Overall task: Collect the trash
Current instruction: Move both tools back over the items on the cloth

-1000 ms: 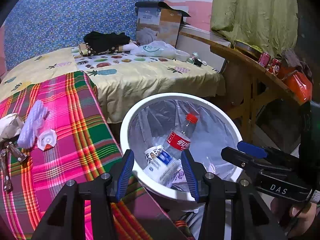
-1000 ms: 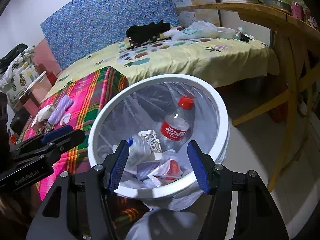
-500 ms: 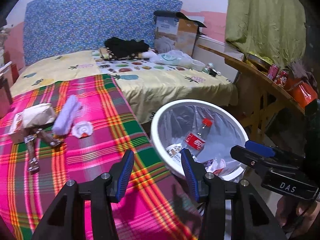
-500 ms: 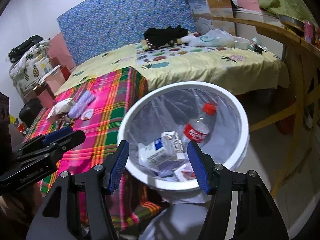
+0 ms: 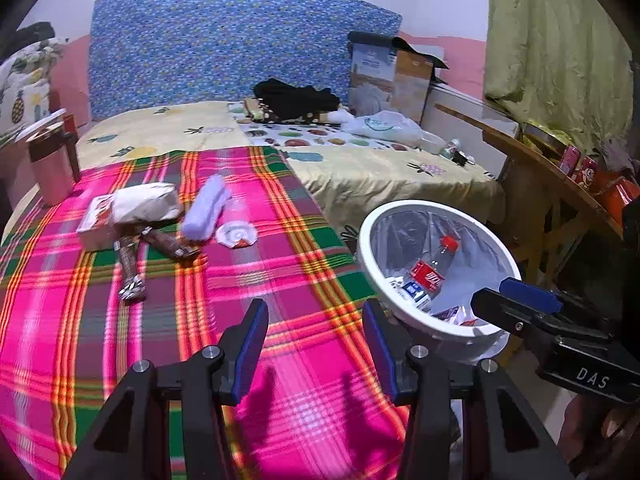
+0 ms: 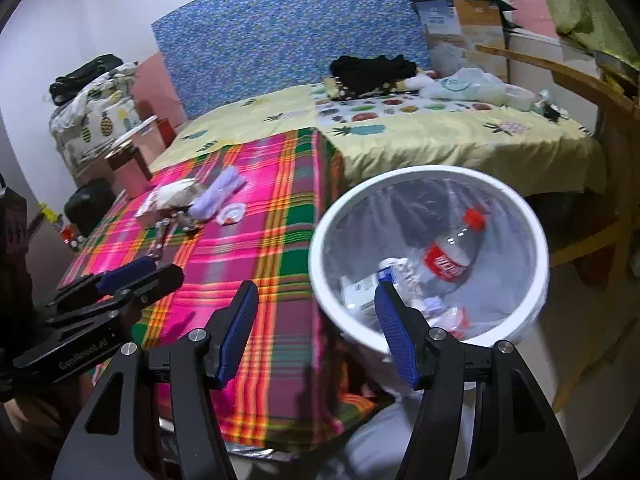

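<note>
LEFT: a paper wad (image 5: 145,203), purple packet (image 5: 205,209), foil wrappers (image 5: 130,258) and white lid (image 5: 236,235) are seen uncollected on the worktop (image 5: 280,288), left of the bin (image 5: 430,330) | MID: left tongs (image 5: 315,346) and right tongs (image 6: 316,338) are held agape, empty | RIGHT: a bottle (image 6: 454,254) and carton (image 6: 362,292) are already binned.

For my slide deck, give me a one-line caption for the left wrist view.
Open left gripper over plaid cloth, wrappers ahead, bin at right.

Yellow-sheeted bed (image 5: 384,168) beneath blue patterned headboard (image 5: 240,44).
</note>
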The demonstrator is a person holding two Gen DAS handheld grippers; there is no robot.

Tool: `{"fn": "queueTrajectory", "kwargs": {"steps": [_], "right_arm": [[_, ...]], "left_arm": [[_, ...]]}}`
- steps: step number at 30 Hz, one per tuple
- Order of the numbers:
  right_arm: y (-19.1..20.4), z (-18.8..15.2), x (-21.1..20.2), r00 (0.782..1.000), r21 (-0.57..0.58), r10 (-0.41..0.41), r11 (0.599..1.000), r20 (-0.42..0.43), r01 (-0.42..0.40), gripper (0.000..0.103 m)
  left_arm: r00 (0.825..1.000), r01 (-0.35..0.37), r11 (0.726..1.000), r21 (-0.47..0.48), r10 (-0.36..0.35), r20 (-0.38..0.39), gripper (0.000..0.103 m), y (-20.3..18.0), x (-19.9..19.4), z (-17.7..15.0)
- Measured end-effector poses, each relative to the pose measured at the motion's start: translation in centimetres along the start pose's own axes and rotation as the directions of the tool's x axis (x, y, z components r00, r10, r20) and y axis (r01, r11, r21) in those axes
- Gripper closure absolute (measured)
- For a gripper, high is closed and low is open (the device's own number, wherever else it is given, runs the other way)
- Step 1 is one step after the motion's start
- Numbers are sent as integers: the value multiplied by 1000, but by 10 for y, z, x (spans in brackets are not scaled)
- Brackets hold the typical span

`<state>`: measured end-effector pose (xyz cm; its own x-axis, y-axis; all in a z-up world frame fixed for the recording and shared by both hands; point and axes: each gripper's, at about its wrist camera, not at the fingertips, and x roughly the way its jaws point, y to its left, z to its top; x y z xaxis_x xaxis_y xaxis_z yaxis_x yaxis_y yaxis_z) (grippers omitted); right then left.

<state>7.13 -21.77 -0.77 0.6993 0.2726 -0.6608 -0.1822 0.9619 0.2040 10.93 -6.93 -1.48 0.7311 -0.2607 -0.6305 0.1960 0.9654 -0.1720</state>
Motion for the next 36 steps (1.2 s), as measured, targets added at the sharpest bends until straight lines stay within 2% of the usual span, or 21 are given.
{"fn": "queueTrajectory", "kwargs": {"steps": [18,36], "right_arm": [[48,-15,-1,994,-74,107,991,-9,-107,41],[75,-10,5,990,-106,142,984,-24,-143,41]], "left_arm": [[992,-125,989,-75,126,5,54,40,-45,-36],[987,-156,976,-150,159,10,54,74,-62,-35]]}}
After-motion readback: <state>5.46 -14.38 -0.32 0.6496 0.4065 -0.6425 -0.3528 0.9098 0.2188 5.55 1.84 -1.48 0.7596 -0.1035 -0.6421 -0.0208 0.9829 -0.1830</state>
